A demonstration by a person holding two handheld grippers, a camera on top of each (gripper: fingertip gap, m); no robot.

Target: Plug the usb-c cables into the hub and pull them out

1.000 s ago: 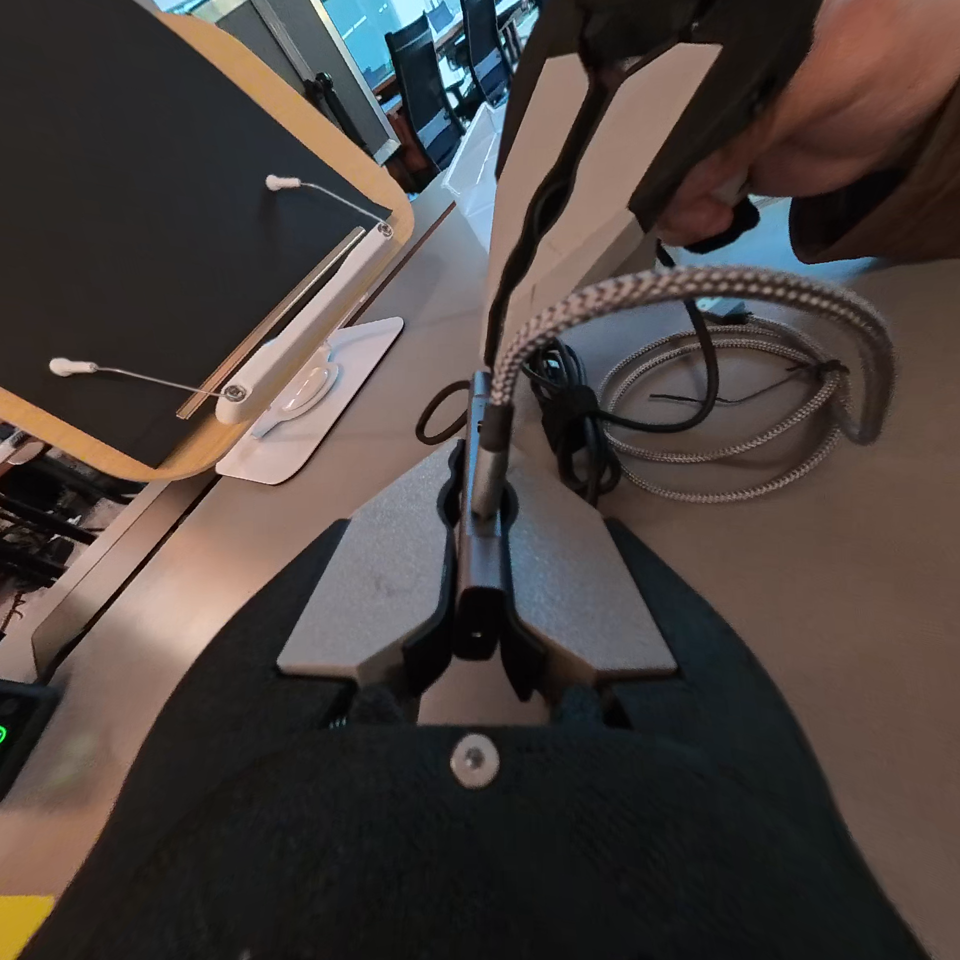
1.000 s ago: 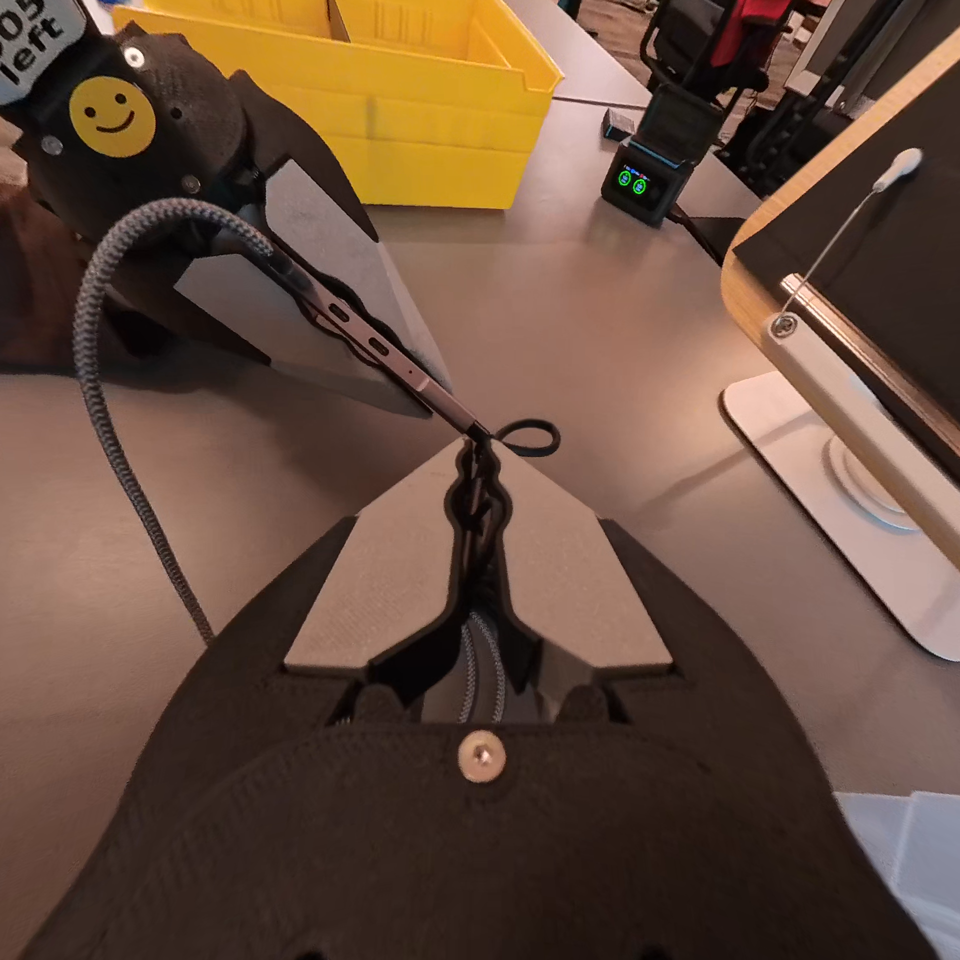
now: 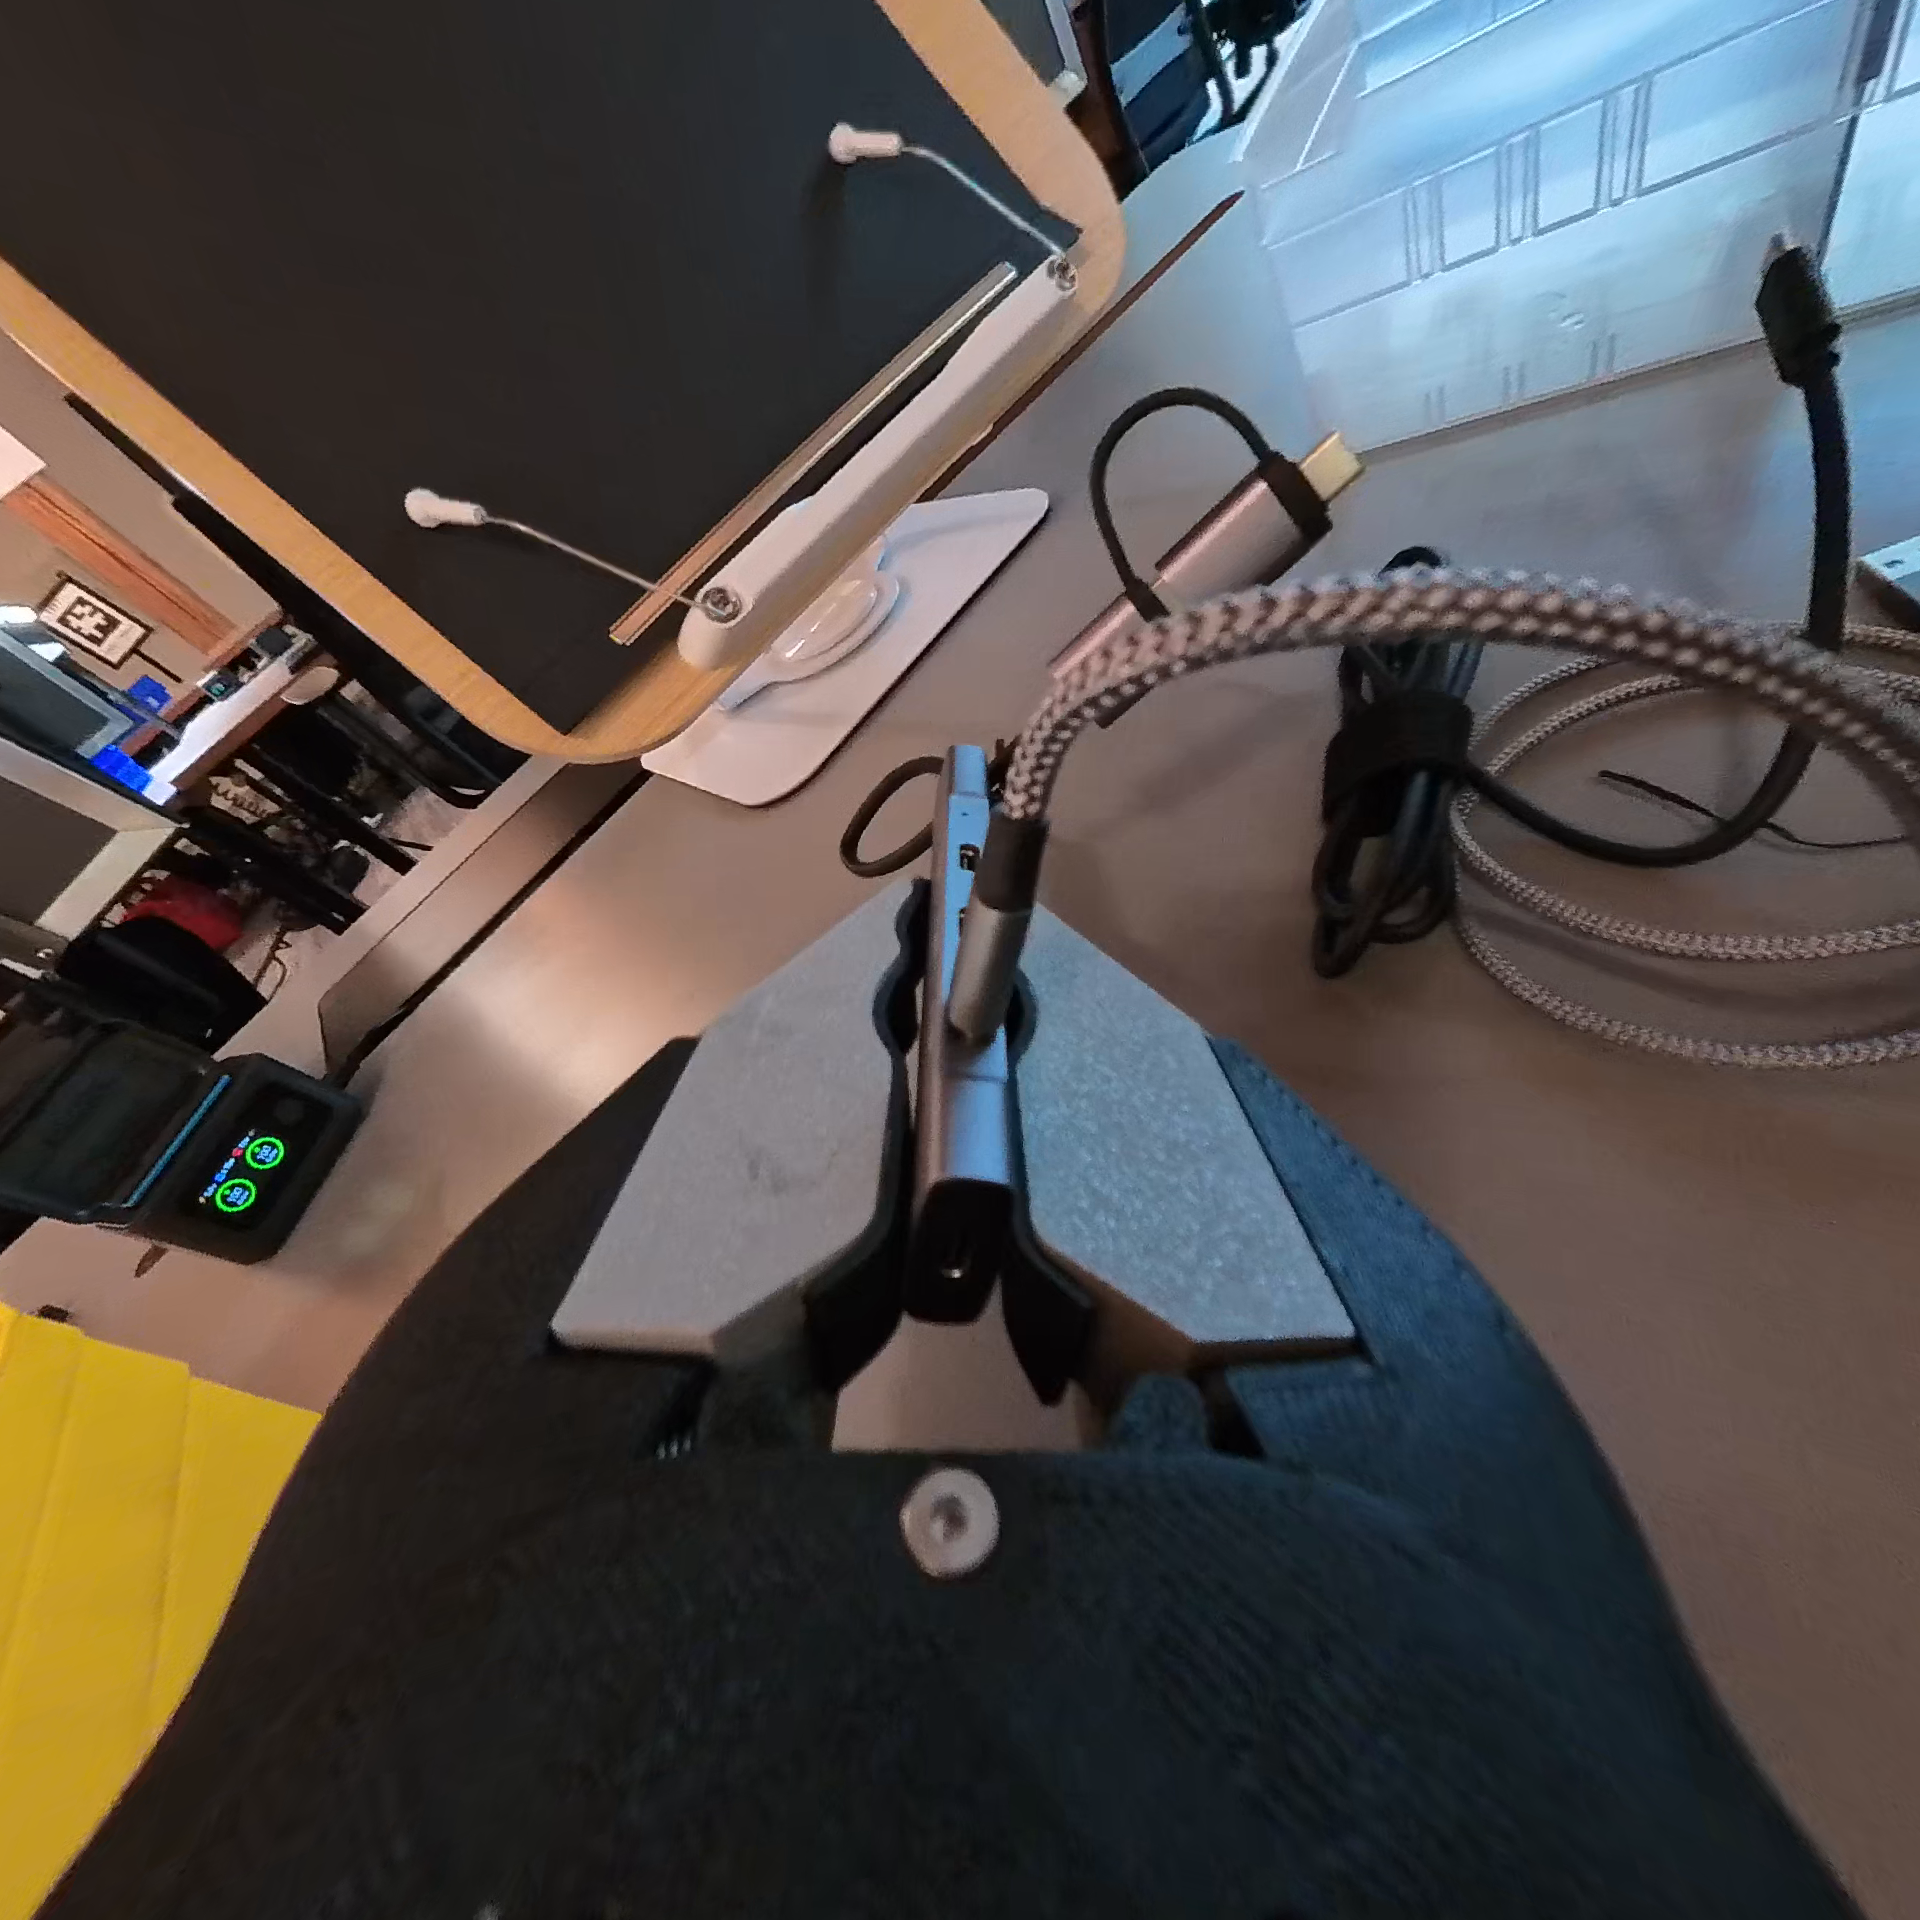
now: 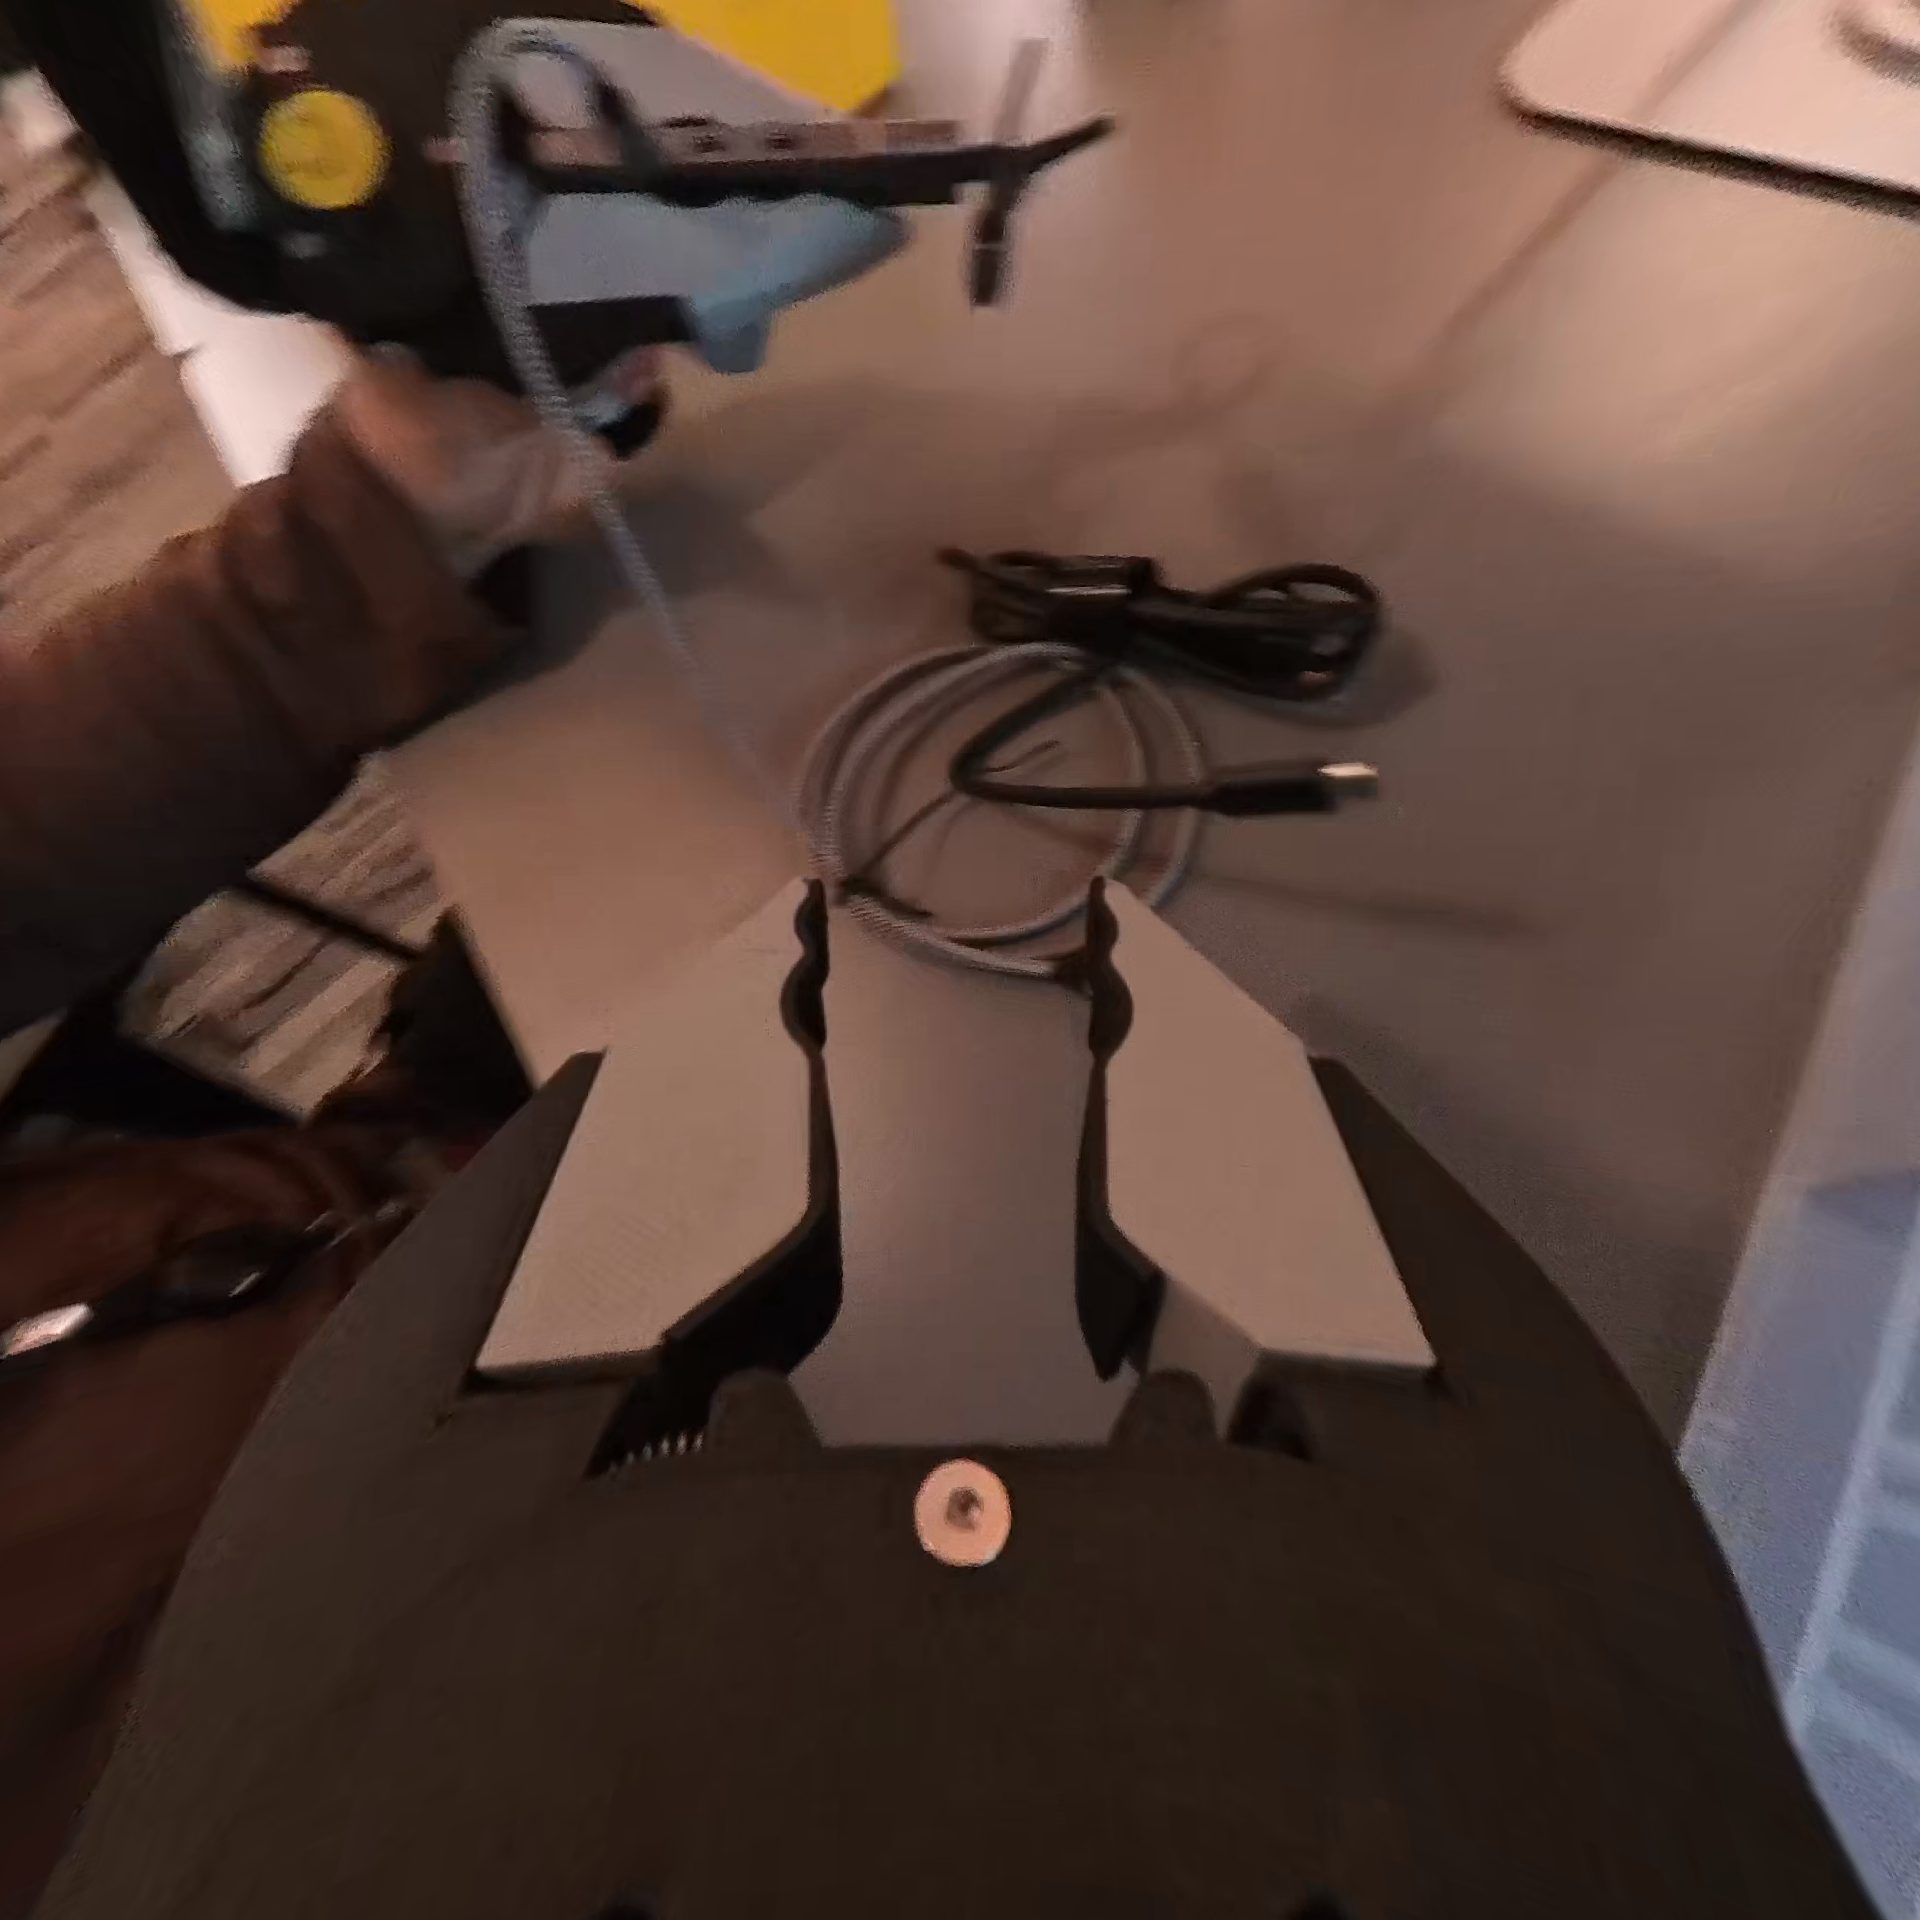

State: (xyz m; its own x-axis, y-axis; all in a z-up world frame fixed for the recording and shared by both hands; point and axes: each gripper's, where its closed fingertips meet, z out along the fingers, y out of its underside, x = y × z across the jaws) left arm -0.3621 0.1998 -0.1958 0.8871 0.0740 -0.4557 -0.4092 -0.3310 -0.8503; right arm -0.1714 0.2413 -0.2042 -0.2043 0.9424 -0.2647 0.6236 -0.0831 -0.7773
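Beige desk (image 3: 1558, 1299) with a big tilted black board (image 3: 468, 312) on a white stand, which only the left view shows in full, along with a small charger (image 3: 244, 1169) with green lights. Left claw (image 3: 961, 935) is clamped tight on the grey hub (image 3: 961, 1132), braided cable (image 3: 1351, 634) plugged into its side. Right view is blurry but gives the whole coil plus the loose black cable (image 4: 1143, 795) on the desk, and the right claw (image 4: 956, 904) is wide open, holding nothing.

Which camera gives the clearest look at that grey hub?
The left wrist view: the hub is sharp, pinched in the left claw, braided cable plugged in. The right wrist view shows it far off and blurred.
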